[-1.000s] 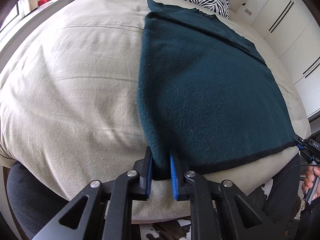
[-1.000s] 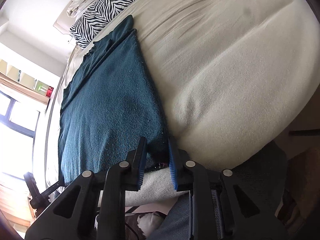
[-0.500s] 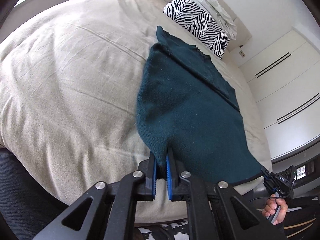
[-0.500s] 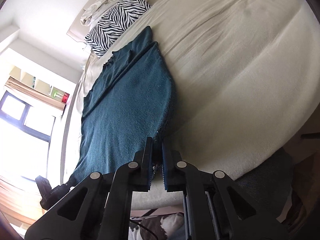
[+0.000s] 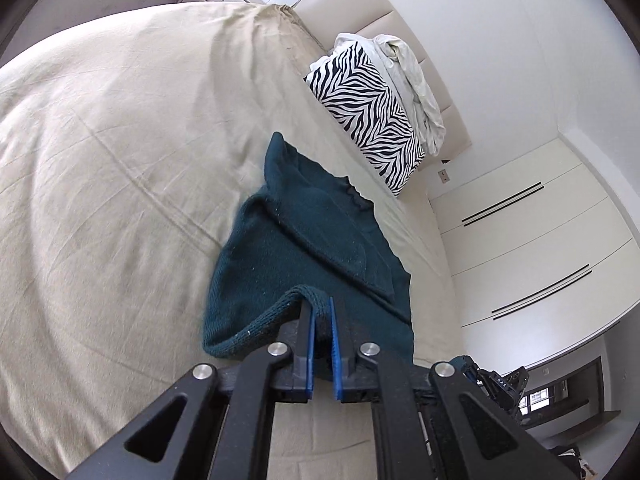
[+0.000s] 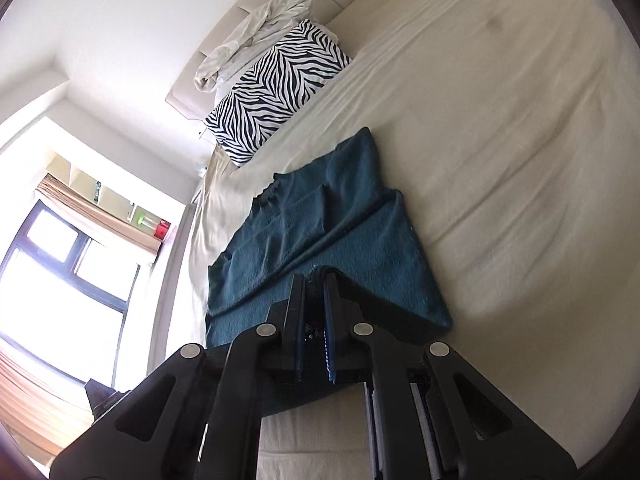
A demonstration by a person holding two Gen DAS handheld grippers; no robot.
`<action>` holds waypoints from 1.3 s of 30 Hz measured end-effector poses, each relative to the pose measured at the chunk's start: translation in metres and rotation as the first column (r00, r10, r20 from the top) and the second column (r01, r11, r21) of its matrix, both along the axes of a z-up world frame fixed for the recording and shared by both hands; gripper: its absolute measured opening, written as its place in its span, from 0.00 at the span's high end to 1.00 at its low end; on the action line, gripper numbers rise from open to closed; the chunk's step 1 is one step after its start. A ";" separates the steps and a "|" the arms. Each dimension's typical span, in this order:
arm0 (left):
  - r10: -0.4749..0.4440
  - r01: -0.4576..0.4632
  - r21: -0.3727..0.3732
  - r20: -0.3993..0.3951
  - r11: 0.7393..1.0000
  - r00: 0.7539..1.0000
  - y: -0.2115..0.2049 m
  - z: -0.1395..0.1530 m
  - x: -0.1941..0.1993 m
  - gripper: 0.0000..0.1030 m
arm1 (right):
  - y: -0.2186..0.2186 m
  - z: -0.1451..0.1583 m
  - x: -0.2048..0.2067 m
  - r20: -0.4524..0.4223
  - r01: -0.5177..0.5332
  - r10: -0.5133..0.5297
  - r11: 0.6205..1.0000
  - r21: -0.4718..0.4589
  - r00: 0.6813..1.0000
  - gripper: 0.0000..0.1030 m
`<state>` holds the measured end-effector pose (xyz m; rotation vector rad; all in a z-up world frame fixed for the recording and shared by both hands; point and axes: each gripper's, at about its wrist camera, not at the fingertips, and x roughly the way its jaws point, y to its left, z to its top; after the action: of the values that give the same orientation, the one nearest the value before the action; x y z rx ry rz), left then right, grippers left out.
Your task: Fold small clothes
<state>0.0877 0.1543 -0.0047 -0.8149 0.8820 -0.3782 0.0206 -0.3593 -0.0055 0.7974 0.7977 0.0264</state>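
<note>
Dark teal knitted sweater (image 5: 320, 240) lies on the wide beige bed sheet (image 5: 120, 160), collar end toward the headboard, hem end nearest the cameras.

Left gripper (image 5: 319, 308): black frame, blue pads, jaws closed down to a narrow gap with the ribbed hem corner of the sweater pinched between them. The hem edge loops up off the sheet from the pads and curves down to the left, so that corner is raised and the fabric under it sags in a fold.

Right gripper (image 6: 314, 284): same build, jaws clamped on the other hem corner, knit visible between the pads. Fabric drapes off both sides of the fingers; a diagonal crease runs from the grip toward the collar.

Far half of the sweater is flat on the sheet, one sleeve folded across the body.

Zebra-striped black-and-white pillow (image 5: 368, 112) sits at the head of the bed, well apart from the sweater, with a crumpled white cloth (image 5: 412, 76) piled against it. White wardrobe doors (image 5: 520, 248) in the left view, bright window (image 6: 60, 272) in the right view. Right gripper's black body also shows at the lower right edge of the left view.
</note>
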 end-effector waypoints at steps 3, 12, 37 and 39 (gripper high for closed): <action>0.014 -0.014 -0.015 0.002 1.000 1.000 0.000 0.002 0.030 0.93 | -0.006 0.002 0.036 0.012 0.017 -0.017 1.000 -0.003 1.000 0.93; 0.042 -0.042 -0.006 -0.010 0.999 0.999 -0.011 -0.005 0.130 0.93 | -0.013 -0.019 0.151 0.003 0.041 -0.041 0.997 -0.067 0.999 0.93; 0.104 -0.099 0.241 -0.007 0.965 0.995 -0.025 -0.060 0.226 0.34 | -0.048 -0.112 0.269 -0.129 0.143 -0.167 0.974 -0.178 0.977 0.45; 0.098 -0.098 0.269 0.012 0.958 0.995 -0.025 -0.055 0.211 0.34 | -0.044 -0.109 0.256 -0.128 0.121 -0.148 0.973 -0.198 0.981 0.45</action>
<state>0.2991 0.1291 -0.0599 -0.6041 0.8686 -0.1654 0.2766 -0.4029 -0.1140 0.6764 0.8652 -0.2271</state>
